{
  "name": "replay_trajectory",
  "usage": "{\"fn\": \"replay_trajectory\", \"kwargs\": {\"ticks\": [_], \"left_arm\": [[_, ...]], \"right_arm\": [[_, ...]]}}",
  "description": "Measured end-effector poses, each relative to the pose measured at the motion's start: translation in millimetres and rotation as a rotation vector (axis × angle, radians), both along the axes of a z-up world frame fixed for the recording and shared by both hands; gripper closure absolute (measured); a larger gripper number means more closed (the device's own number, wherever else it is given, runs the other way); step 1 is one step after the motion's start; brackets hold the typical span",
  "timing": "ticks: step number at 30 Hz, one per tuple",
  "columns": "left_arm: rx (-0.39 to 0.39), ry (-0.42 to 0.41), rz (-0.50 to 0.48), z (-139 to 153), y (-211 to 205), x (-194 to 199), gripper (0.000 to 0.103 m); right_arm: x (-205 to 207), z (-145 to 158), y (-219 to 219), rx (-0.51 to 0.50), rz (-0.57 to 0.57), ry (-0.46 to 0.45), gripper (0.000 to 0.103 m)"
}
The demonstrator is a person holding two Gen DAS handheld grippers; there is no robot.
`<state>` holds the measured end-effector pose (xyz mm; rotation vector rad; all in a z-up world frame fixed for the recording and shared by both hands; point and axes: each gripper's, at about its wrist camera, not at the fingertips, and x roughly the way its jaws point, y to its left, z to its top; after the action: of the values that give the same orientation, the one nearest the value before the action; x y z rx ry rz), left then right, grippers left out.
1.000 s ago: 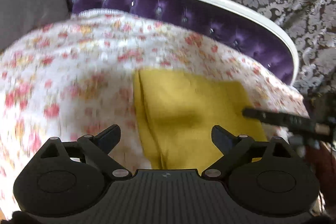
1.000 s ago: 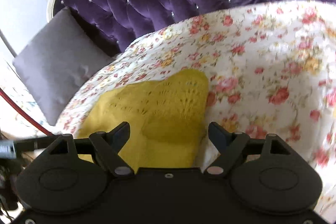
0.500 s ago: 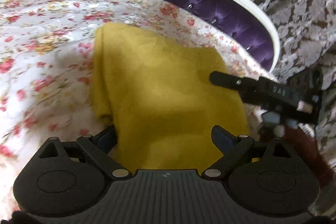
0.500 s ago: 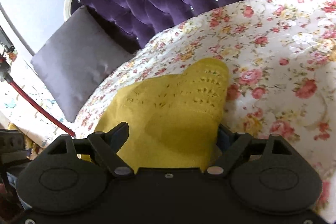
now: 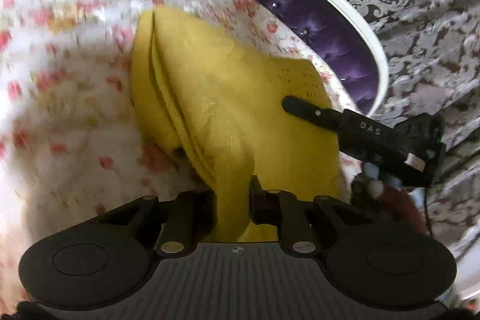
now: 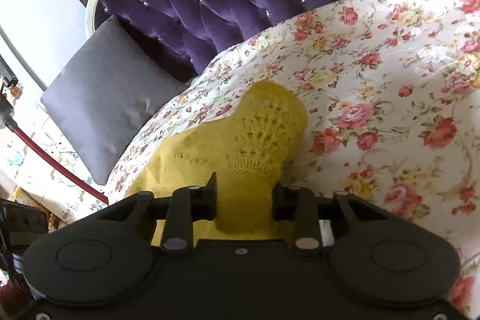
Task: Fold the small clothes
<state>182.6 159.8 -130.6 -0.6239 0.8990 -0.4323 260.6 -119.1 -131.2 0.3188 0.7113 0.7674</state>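
Mustard-yellow knit, soft and loose with a lacy openwork pattern: that small garment [image 5: 240,98] lies on the white bedspread printed with red and pink roses [image 5: 75,110], in front of the purple tufted velvet headboard with its white frame [image 6: 210,5]. A grey square cushion [image 6: 102,98] leans at the far left in my right-hand view.

My left claw [image 5: 232,200] has just been closing, and its jaws now pinch a gathered ridge of the near edge, the cloth pulled up into a tent between them. Further right, my right claw [image 6: 244,197] has also just been closing; the near hem sits between its jaws and looks squeezed into a neck there, so I judge it holds the fabric, though less tightly bunched.

To do this fold well, I think both claws should lift together and level, so the hem stays straight between them. The knit will stretch and sag, so I would carry it slowly towards the far edge, lay it down edge on edge, and let go only once it lies flat. Catching the bedspread with the knit is the risk.
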Motion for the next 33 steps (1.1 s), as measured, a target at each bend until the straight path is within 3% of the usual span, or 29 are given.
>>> {"fn": "replay_trajectory", "kwargs": {"ticks": [4,7,12,15,19,21,24,26,27,29,31,33], "left_arm": [[-0.021,0.019,-0.033,9.6,-12.6,-11.4,0.088],[-0.057,0.033,-0.077,16.4,-26.9,-28.6,0.088],[-0.053,0.065,-0.166,18.7,-63.3,-70.9,0.088],[-0.063,0.095,-0.181,12.7,-74.8,-92.2,0.087],[0.075,0.102,-0.157,9.6,-82.1,-115.9,0.085],[0.124,0.065,-0.139,12.7,-80.2,-128.2,0.082],[0.210,0.034,-0.087,26.1,-75.9,-142.9,0.076],[0.265,-0.046,-0.032,45.3,-73.3,-152.4,0.076],[0.300,-0.097,-0.008,55.6,-74.7,-154.7,0.076],[0.367,-0.191,0.041,73.6,-79.0,-152.2,0.071],[0.408,-0.243,0.066,84.1,-88.1,-135.7,0.058],[0.429,-0.271,0.085,86.0,-98.4,-121.7,0.056]], "right_arm": [[-17.1,13.9,-10.1,-0.019,-0.016,0.003,0.064],[-42.7,24.7,-25.6,-0.089,-0.035,0.011,0.064],[-83.7,26.4,-57.3,-0.160,-0.066,0.055,0.064],[-104.9,23.0,-77.5,-0.153,-0.080,0.085,0.062],[-124.0,14.7,-91.5,-0.207,-0.141,0.071,0.050],[-132.1,13.6,-95.7,-0.236,-0.192,0.042,0.040],[-144.1,17.6,-103.8,-0.234,-0.251,0.020,0.037],[-155.9,26.5,-104.5,-0.245,-0.279,-0.029,0.033],[-163.7,33.2,-105.3,-0.241,-0.294,-0.076,0.025],[-170.6,44.7,-104.9,-0.234,-0.321,-0.149,0.016],[-167.3,53.0,-99.4,-0.265,-0.353,-0.200,0.016],[-155.5,54.1,-92.6,-0.311,-0.371,-0.222,0.016]]}}
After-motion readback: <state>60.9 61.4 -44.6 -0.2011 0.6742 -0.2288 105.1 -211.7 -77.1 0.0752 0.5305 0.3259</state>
